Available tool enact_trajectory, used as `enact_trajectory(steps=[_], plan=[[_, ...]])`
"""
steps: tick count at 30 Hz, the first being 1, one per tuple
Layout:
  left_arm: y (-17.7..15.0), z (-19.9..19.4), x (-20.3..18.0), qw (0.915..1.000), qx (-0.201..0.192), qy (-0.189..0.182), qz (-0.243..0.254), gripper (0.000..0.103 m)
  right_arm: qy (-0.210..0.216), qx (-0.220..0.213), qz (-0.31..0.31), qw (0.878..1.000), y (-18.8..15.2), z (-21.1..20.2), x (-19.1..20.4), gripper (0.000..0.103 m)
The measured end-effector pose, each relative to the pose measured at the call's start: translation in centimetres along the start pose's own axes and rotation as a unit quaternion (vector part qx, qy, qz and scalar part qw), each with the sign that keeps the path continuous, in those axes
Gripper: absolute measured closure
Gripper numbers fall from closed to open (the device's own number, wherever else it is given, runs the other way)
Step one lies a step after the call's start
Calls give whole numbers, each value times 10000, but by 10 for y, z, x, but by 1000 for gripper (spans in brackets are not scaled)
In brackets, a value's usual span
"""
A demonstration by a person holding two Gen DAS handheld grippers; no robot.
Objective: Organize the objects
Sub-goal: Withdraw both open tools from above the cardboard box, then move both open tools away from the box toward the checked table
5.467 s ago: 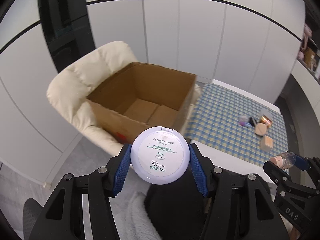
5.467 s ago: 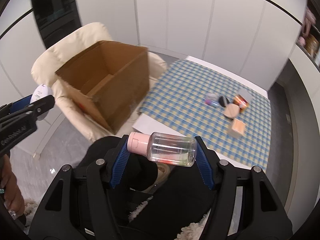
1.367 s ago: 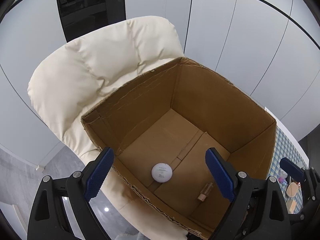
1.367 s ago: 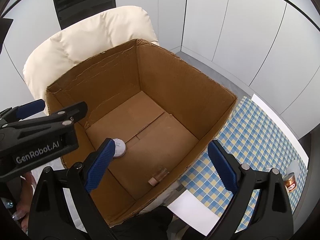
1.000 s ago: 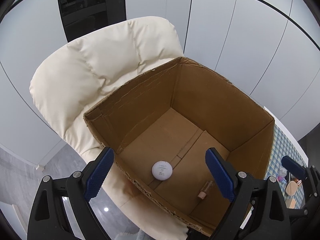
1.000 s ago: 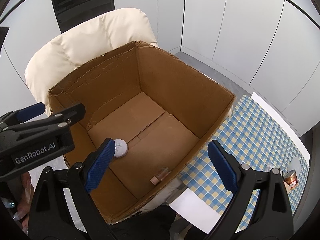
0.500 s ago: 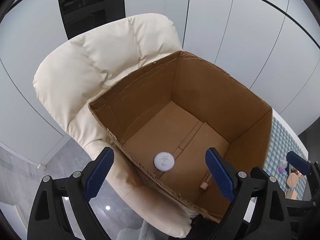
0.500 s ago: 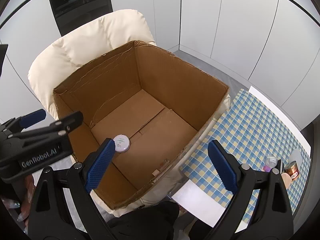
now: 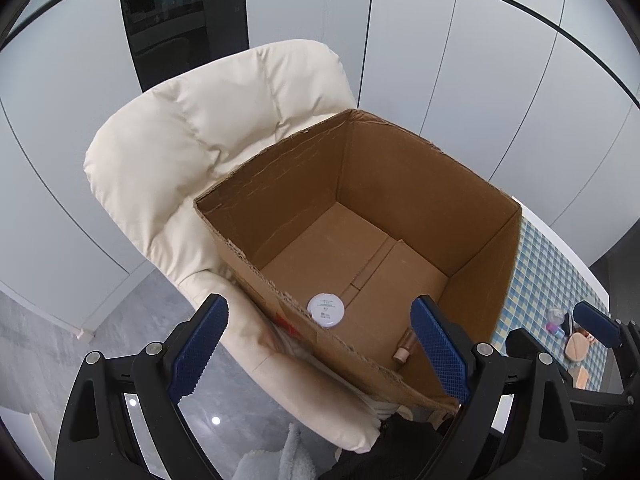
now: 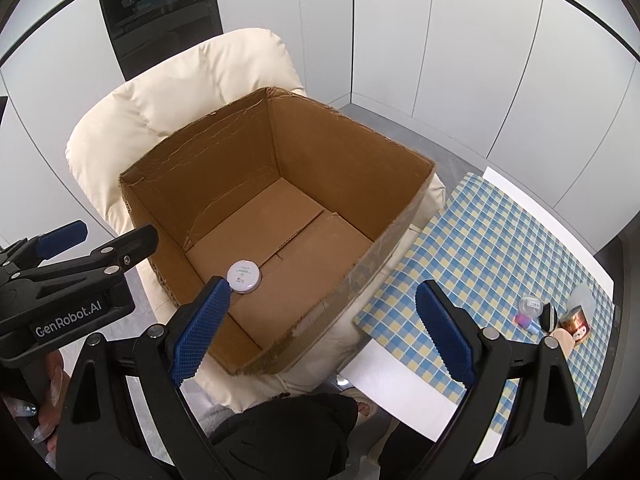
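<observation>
**Cardboard box holds two items; both grippers empty above it**

The cardboard box sits open-topped on the seat of a cream padded chair, which puts its mouth high enough for me to drop things in from above. On its floor lies the round white compact, flat near the centre seam, and a small clear bottle rests on its side against the near wall, half hidden behind a finger in the left view.

My left gripper stands wide with nothing between its blue pads; my right gripper is equally wide and empty. Both point steeply down at the box.

The rest of the job waits on the checked tablecloth, where small cosmetics are clustered near the far edge, well apart from the box. I judge the next step is fetching from that cluster.
</observation>
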State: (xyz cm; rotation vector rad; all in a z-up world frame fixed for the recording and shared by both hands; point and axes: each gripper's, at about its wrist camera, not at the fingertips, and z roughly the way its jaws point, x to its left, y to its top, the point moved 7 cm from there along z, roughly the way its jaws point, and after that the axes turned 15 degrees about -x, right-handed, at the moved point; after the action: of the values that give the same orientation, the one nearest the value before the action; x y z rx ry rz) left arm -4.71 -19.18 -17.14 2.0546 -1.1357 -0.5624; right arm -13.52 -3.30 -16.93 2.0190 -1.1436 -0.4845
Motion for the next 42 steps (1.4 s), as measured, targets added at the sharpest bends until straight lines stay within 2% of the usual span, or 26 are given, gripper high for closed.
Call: enact_trajectory(steps=[18,24,42], plan=[[-16,-67,-1,9995,-189,-36,240,10,-175,-126,171,9996,-18,-67,-7,7],[-25,-89,-4,9992,-238,-152,276,10,-222,-153,173,9995,-29,-87,-6,7],[-45,-132,-9,9977,-396,-128,528,10,-264,-217,179,9993,-49,-134,-5,7]])
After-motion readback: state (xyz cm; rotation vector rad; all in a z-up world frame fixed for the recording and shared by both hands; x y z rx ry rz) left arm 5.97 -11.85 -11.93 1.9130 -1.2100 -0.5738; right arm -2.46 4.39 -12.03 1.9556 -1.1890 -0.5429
